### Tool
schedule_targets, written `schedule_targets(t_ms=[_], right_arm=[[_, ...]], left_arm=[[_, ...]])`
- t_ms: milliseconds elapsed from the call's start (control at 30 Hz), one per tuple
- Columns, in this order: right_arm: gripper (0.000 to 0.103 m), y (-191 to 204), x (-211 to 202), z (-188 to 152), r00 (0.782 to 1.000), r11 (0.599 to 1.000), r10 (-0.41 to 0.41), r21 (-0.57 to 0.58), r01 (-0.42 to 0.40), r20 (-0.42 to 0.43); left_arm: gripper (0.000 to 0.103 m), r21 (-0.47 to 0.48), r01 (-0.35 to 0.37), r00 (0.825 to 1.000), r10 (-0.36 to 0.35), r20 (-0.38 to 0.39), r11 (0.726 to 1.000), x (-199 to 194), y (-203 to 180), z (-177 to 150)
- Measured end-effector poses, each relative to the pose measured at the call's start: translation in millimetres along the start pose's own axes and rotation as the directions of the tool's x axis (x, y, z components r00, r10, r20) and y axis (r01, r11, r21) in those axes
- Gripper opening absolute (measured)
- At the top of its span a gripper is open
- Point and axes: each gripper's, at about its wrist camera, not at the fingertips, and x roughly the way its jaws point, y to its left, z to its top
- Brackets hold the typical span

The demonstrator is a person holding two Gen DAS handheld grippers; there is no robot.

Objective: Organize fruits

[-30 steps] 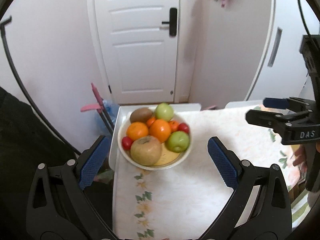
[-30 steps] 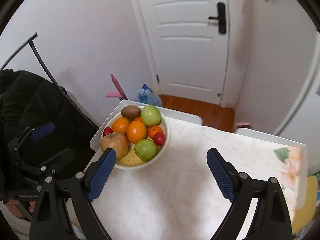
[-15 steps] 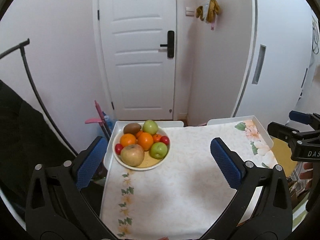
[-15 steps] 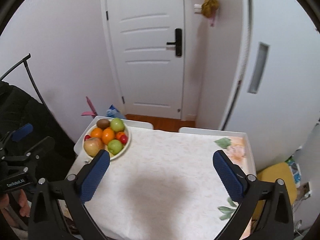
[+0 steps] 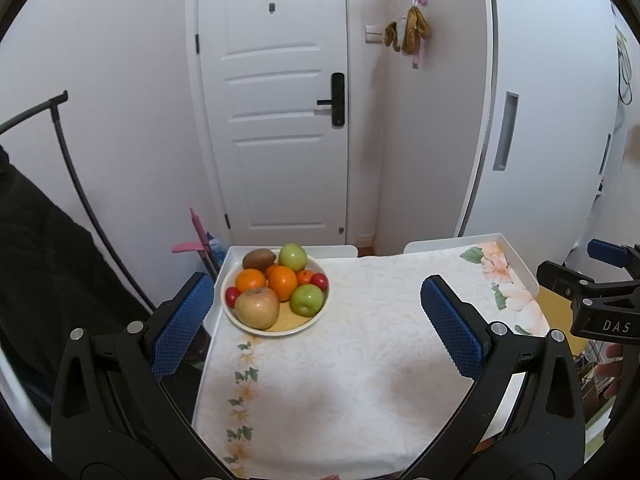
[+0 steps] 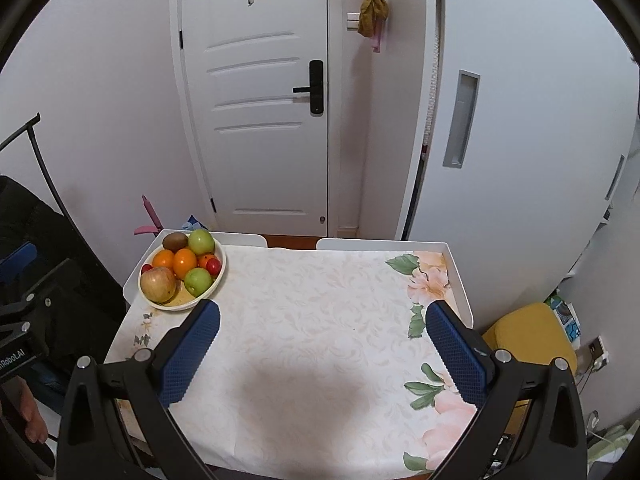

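Both hand-held grippers (image 5: 316,320) (image 6: 322,344) gape empty; bowl (image 5: 316,312) perhaps hides small fruit

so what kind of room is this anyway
Most likely a small home entryway or dining corner: a white panelled door with a black handle lock, a table under a floral cloth holding a fruit bowl, and a cloth on a wall hook.

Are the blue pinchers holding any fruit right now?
No. The left gripper and right gripper are both open and empty; all the fruit sits in the bowl.
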Motion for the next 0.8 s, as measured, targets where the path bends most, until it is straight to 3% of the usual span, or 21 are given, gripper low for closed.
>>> schedule_targets(t_ms=[800], right_arm=[[0.103, 1.3, -3.1, 3.1, 0.999, 0.999, -0.033, 0.015, 0.033, 0.008]], left_arm=[[0.103, 0.009, -0.003, 1.0, 0.003, 0.011, 1.0, 0.6, 0.2, 0.4]])
